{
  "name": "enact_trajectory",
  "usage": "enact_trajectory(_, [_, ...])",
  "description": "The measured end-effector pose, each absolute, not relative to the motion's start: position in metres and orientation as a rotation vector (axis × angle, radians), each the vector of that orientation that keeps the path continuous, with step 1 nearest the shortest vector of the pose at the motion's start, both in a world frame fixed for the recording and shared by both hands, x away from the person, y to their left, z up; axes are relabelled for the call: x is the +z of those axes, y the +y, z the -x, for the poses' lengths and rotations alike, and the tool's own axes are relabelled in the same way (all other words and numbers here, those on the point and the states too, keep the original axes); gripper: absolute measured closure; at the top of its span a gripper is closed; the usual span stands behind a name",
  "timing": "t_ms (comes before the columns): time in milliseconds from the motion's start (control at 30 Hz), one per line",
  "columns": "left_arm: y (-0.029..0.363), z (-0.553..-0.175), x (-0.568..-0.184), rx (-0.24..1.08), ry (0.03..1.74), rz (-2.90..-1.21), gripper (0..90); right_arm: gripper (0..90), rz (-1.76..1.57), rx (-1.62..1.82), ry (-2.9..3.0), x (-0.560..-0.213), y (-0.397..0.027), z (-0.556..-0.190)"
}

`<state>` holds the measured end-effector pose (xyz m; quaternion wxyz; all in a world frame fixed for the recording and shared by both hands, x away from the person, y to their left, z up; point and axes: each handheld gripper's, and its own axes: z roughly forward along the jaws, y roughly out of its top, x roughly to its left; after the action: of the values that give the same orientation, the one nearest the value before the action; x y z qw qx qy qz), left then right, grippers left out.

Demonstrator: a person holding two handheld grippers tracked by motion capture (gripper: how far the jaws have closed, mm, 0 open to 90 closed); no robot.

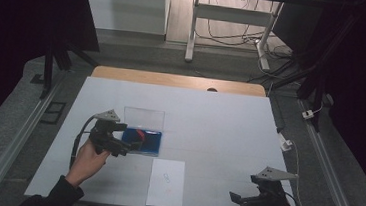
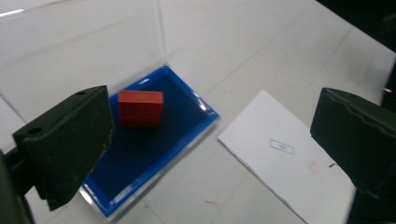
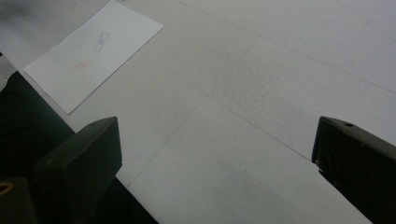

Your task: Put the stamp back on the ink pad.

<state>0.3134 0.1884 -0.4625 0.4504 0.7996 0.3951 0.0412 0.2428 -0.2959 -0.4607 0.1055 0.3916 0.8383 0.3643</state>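
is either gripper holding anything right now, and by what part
Nothing is held. The left gripper has its jaws wide open above the blue tray, with the red block lying in it untouched. The right gripper is open over bare table.

Looking along our right gripper (image 3: 217,163), we see its two black jaws rising from the bottom corners and standing wide apart, with nothing between them but the bare white table (image 3: 261,93). Faint straight seams cross the table's surface, and its near edge runs slantwise at the lower left, where everything past it falls away into darkness. At the upper left a white sheet of paper (image 3: 88,51) lies flat on the table, well apart from the jaws, bearing a small printed rectangle and a faint reddish smudge just beside it.
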Motion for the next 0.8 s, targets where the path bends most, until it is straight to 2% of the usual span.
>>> enact_trajectory(267, [0.192,-0.298,-0.456,0.066,0.921,-1.943,0.0,1.9,-1.166,1.080,2.467,-0.461,-0.296,-0.243])
enact_trajectory(800, [0.210,-0.254,-0.453,0.133,0.923,-1.904,0.0,0.6,-1.174,1.093,2.468,-0.461,-0.297,-0.244])
